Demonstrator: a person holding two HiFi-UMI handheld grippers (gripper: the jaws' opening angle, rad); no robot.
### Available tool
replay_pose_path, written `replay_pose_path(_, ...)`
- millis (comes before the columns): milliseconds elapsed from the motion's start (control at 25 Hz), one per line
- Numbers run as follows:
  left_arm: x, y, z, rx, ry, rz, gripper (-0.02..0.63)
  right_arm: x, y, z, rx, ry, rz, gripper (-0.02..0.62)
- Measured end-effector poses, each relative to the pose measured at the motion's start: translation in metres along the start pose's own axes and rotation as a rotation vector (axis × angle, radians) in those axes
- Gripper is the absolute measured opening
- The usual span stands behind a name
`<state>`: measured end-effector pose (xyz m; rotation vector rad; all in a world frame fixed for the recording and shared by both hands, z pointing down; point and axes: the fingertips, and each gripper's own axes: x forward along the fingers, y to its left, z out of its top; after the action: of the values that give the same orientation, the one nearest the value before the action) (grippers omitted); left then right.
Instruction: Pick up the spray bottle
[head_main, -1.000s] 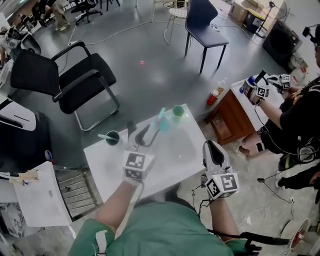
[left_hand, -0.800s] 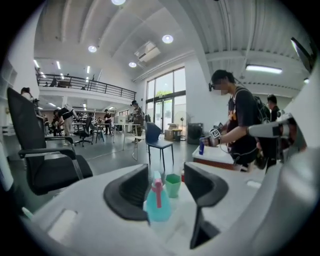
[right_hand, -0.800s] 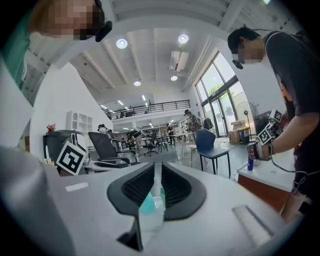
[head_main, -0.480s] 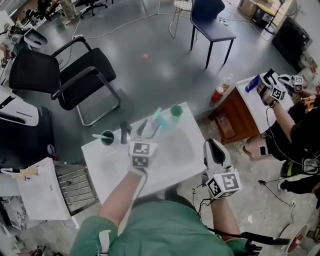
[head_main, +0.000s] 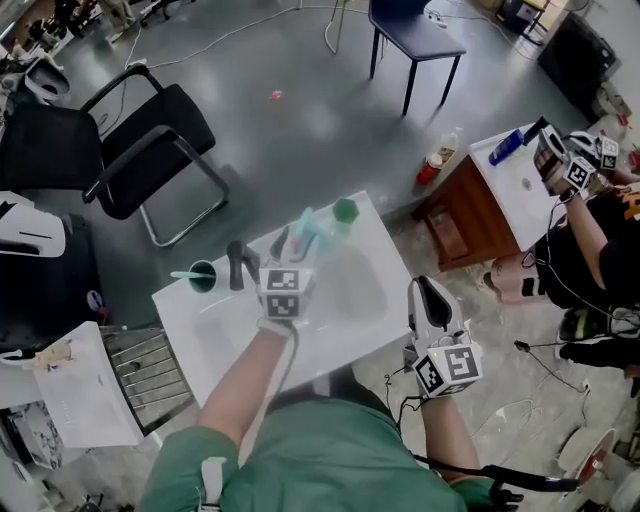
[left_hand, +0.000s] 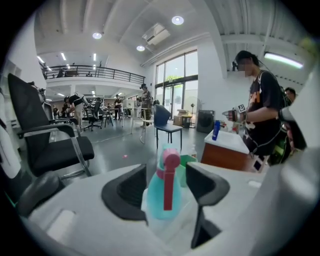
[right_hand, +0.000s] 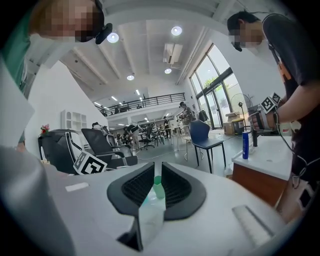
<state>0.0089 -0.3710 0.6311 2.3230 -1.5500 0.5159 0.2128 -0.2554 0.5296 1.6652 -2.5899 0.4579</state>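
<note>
On the white table (head_main: 345, 325) stands a teal spray bottle (head_main: 306, 231) with a pink trigger. My left gripper (head_main: 259, 256) reaches toward it, and its jaws have just been opening. In the left gripper view the spray bottle (left_hand: 163, 189) stands upright in the wide gap of the left gripper (left_hand: 167, 186), and neither pad touches it. My right gripper (head_main: 429, 298) hovers at the table's right edge, away from the bottle. In the right gripper view the right gripper (right_hand: 157, 184) has its pads together with only a thin slit between them and nothing held.
A green cup (head_main: 345, 210) stands just behind the bottle. A dark cup (head_main: 201, 275) with a teal stick sits at the table's left end. Beyond are a black chair (head_main: 110, 140) and a blue chair (head_main: 412, 30). A second person works at a wooden side table (head_main: 505, 185) on the right.
My left gripper has moved forward and down toward the spray bottle and its jaws have spread wide. The right gripper has shifted only slightly.
</note>
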Motion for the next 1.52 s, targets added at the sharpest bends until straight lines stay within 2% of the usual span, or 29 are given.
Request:
replay_pose_path(360, 0.018, 0.005, -0.006, -0.020, 0.010, 0.032, 0.234, -0.007, -0.016, -0.001, 0.026, 0.013, -0.054, 0.044)
replay_pose_path(680, 0.021, 0.005, -0.010, -0.032, 0.041, 0.048, 0.143, -0.012, -0.011, -0.002, 0.017, 0.007, -0.045, 0.044)
replay_pose_path(880, 0.017, -0.001, -0.004, -0.032, 0.044, 0.032, 0.132, -0.014, -0.006, -0.001, 0.013, 0.009, -0.039, 0.044)
replay_pose_path(1520, -0.028, -0.011, 0.028, 0.014, -0.044, -0.013, 0.129, -0.027, 0.024, 0.011, -0.010, -0.008, -0.010, 0.044)
